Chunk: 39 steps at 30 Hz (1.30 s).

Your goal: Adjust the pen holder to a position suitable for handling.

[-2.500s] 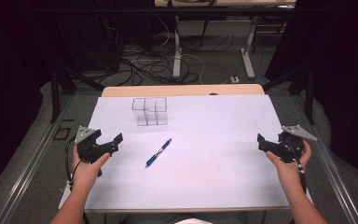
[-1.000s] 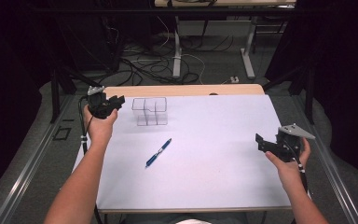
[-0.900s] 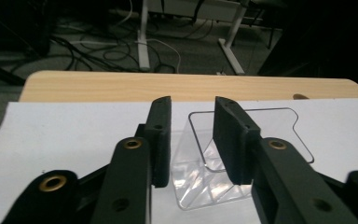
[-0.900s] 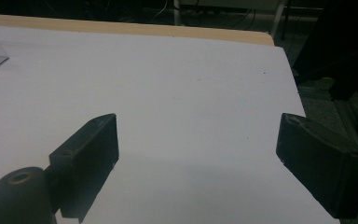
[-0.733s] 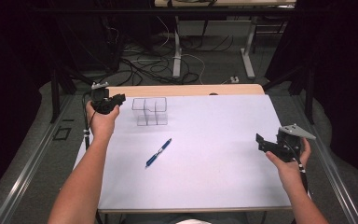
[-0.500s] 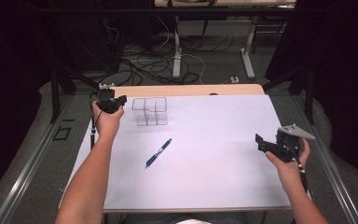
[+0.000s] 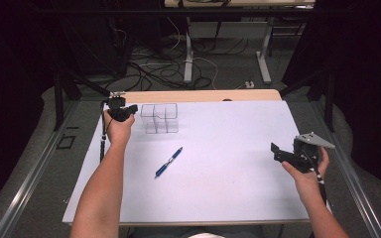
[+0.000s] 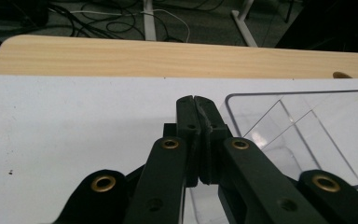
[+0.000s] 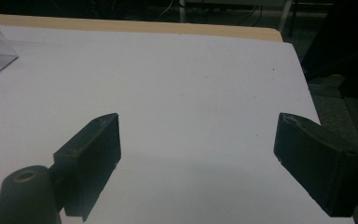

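- Two tongs are mine: my left tongs [image 7: 130,108] sit at the far left of the desk [image 7: 228,193], and my right tongs [image 7: 275,150] hover over the near right.
- My left tongs are closed, tip pressed to tip, with nothing visible between them in the left gripper view.
- My right tongs stand wide open over bare desk and hold nothing.
- The clear box [image 7: 161,119] stands at the far left of the desk, just to the right of my left tongs. I cannot tell whether they touch its wall.
- My left hand is by far the nearer to the box. My right is well apart from it.
- The pen [image 7: 168,162] lies nearer to me, its long axis running near-left to far-right.
- There is open room to the right of the box. The desk's far edge lies close behind it, so I judge there is little room for a push that way.
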{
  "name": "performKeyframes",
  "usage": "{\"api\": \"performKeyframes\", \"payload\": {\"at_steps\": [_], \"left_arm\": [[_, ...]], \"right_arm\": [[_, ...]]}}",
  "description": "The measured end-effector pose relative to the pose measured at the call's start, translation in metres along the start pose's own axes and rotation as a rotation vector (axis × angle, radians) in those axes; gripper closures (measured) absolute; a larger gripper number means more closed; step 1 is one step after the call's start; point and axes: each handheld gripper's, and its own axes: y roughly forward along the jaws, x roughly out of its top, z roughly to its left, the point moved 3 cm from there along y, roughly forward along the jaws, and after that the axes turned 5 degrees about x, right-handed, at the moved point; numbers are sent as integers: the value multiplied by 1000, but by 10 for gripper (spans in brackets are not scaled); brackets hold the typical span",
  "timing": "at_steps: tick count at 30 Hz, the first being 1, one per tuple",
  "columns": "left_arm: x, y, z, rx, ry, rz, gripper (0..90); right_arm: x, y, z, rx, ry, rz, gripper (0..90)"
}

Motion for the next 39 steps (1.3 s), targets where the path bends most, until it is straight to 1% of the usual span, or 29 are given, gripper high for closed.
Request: {"api": "performKeyframes", "payload": {"at_steps": [3,4,5,6,7,8,9,10,12,13,14,15,16,18,19,20,23,24,25,26,27,28,30,31,32,33,34,39], "left_arm": [[-4,4,2,-10,-5,25,894],[-6,6,3,-13,-1,32,895],[-7,7,3,-14,8,46,895],[-8,9,2,-17,0,45,895],[-8,10,1,-25,-10,42,895],[-8,11,1,-30,-5,43,895],[-8,11,1,-39,-10,49,895],[-8,12,0,-44,-12,44,895],[-8,12,-2,-51,2,44,895],[-8,13,-4,-59,2,36,895],[-8,13,-5,-50,13,33,895],[-8,14,-5,-49,15,34,896],[-8,14,-5,-50,6,33,896],[-9,14,-4,-57,9,47,896],[-10,14,-4,-56,17,49,896],[-10,14,-4,-60,22,63,896],[-11,15,-5,-61,15,48,896],[-11,15,-6,-68,22,59,896],[-11,16,-7,-66,18,47,896],[-11,15,-8,-71,23,62,896],[-11,16,-9,-74,27,51,896],[-11,16,-11,-78,29,61,896],[-11,18,-14,-85,25,44,896],[-12,17,-16,-89,28,57,896],[-12,19,-18,-94,28,49,896],[-12,20,-21,-97,24,41,896],[-12,20,-22,-99,32,49,896],[-13,22,-33,-117,37,45,896]], "right_arm": [[0,1,1,-1,1,-7,146],[0,1,1,3,-1,-2,146],[0,0,0,2,-3,17,146],[0,1,0,3,-4,-5,146],[0,2,-1,4,-8,-6,146],[-1,2,0,-1,-4,-11,147],[-1,2,-1,1,-4,-9,146],[-1,2,-1,1,-4,-9,146],[0,1,0,-1,-4,-11,147],[0,1,0,-1,-4,-11,147],[0,1,0,0,2,-11,147],[0,1,0,0,2,-11,147],[0,1,0,1,-2,-11,147],[-1,2,0,-6,-2,-20,147],[-1,1,0,-2,-1,-10,148],[-1,1,0,0,-4,0,148],[-1,2,0,0,-5,-11,148],[-1,2,0,0,-5,-11,148],[-1,1,0,1,-1,2,148],[-1,1,0,4,-1,3,148],[-2,1,0,5,-1,1,148],[-2,2,0,5,0,2,148],[-2,2,0,5,-1,0,148],[-2,2,0,5,-1,0,148],[-2,2,1,3,4,2,148],[-2,2,0,8,-5,5,148],[-2,3,0,9,-3,2,148],[-2,3,2,8,4,7,148]]}}
